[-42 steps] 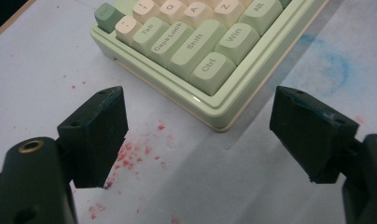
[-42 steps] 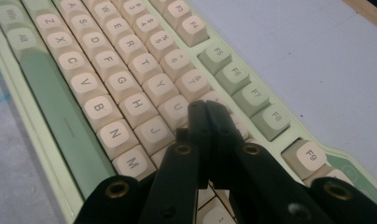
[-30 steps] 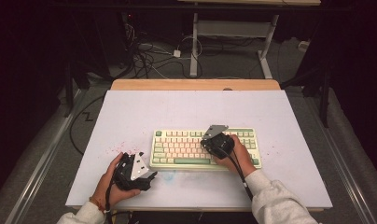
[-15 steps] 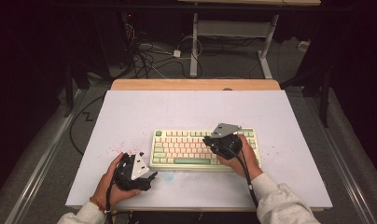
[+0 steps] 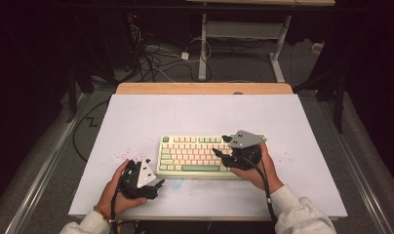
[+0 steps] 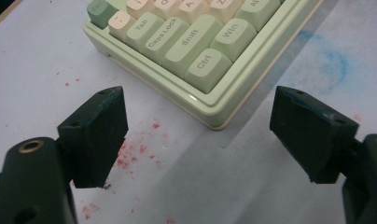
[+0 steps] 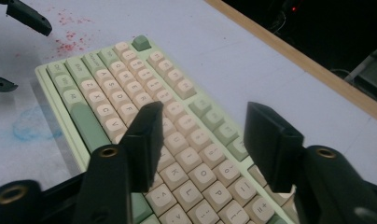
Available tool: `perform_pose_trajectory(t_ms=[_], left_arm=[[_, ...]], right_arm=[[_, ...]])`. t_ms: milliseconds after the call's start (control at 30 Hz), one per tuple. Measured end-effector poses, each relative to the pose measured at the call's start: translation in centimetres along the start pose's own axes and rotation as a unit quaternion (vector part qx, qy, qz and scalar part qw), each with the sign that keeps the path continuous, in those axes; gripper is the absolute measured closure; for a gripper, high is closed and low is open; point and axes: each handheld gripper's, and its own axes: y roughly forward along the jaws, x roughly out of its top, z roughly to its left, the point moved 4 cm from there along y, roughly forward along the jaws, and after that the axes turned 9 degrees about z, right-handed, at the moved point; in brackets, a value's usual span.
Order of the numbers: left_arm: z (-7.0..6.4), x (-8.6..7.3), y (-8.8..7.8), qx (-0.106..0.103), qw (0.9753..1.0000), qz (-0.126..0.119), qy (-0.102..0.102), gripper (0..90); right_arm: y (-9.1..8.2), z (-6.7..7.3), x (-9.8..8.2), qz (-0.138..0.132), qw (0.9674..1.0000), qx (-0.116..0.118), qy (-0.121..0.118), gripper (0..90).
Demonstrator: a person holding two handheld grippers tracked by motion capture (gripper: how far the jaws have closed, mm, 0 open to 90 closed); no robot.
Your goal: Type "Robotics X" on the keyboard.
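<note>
One keyboard [image 5: 195, 156] is lying on one table [image 5: 185, 112]; two grippers, left [image 5: 158, 184] and right [image 5: 220, 147], are hovering.

Keyboard [image 6: 186, 51] cut off by the top edge in the left gripper view, right tongs [image 5: 225, 146] hiding its right-end keys from above, key legends too small there.

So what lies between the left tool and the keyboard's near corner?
Bare white table with red specks; left tool stands apart from the keyboard, seen in the left gripper view.
</note>
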Motion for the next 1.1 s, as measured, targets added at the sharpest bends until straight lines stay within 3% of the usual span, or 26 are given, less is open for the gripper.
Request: perform_pose_trajectory(t_ms=[133,367,1000,1100], left_arm=[[0.1,0.1,-0.1,0.004,1.0,-0.001,-0.005,18.0],[0.2,0.2,-0.3,0.0,0.9998,-0.011,-0.019,20.8],[0.3,0.7,-1.3,-0.002,0.9992,-0.03,-0.027,24.1],[0.5,0.9,-1.5,-0.006,0.9988,-0.026,-0.041,26.4]], right_arm=[[-0.6,0.1,-0.1,-0.01,0.9998,-0.014,-0.002,31.6],[-1.8,0.0,-0.8,-0.017,0.9992,-0.037,-0.002,22.7],[-5.7,-1.2,-5.1,-0.025,0.9959,-0.085,0.015,23.9],[-6.3,-1.3,-5.9,-0.024,0.9952,-0.093,0.018,23.9]])
